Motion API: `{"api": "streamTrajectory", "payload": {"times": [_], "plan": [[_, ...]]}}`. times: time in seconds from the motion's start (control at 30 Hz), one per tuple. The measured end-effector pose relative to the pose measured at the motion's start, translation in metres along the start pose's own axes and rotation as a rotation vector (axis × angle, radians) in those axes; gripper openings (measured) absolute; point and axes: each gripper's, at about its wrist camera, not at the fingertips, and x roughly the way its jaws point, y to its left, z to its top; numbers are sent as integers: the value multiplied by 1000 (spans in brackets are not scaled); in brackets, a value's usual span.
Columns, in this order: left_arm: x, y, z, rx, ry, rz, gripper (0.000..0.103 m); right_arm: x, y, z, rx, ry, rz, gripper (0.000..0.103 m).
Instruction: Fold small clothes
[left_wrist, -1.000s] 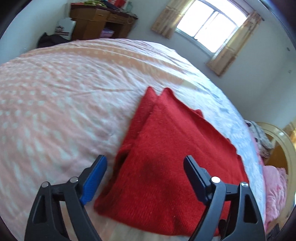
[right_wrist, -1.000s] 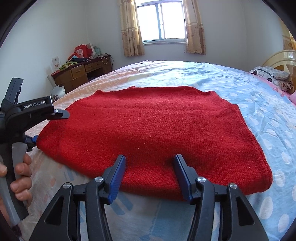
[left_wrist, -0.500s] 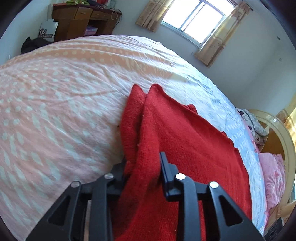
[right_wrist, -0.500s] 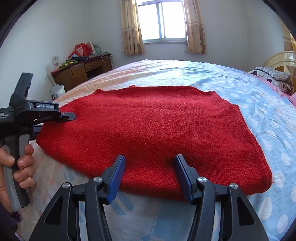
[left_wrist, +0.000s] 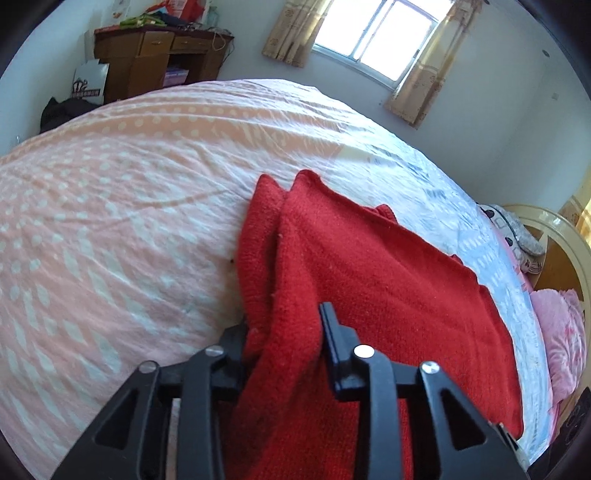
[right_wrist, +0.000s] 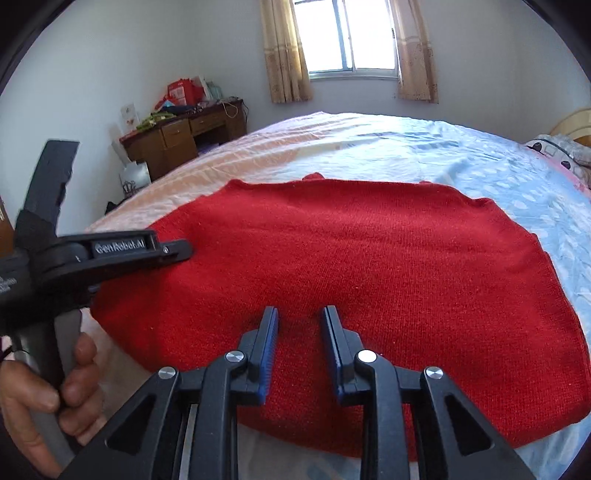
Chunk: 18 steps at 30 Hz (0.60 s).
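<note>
A red knitted garment (left_wrist: 388, 288) lies folded flat on the bed, wide and roughly rectangular in the right wrist view (right_wrist: 351, 251). My left gripper (left_wrist: 282, 319) is shut on its left edge, and the cloth bunches up between the black fingers (left_wrist: 334, 332). From the right wrist view, that gripper (right_wrist: 177, 253) reaches in from the left, held by a hand (right_wrist: 55, 387). My right gripper (right_wrist: 299, 314) sits over the near edge. Its jaws are closing, with red cloth filling the narrow gap between the blue pads (right_wrist: 271, 332).
The bed sheet (left_wrist: 129, 221) is pink with white dots on the left and pale blue (right_wrist: 498, 173) on the right. A wooden desk (right_wrist: 184, 136) with clutter stands by the far wall. A headboard (left_wrist: 554, 251) and a pink pillow (left_wrist: 565, 332) are at the right.
My left gripper closed on the garment's left edge and lifted it a little. My right gripper moved forward over the near edge and its jaws narrowed onto the cloth.
</note>
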Motion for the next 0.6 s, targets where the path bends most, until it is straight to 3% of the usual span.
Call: {"api": "streamTrajectory", "payload": {"times": [0.3,0.6], "plan": [[-3,-21,-2,88,-28,107,27,0,-6,-4,23,-14,30,26],[-11,-32,1,119,-40,123,23,1,-13,-5,53,-20,62,26]]}}
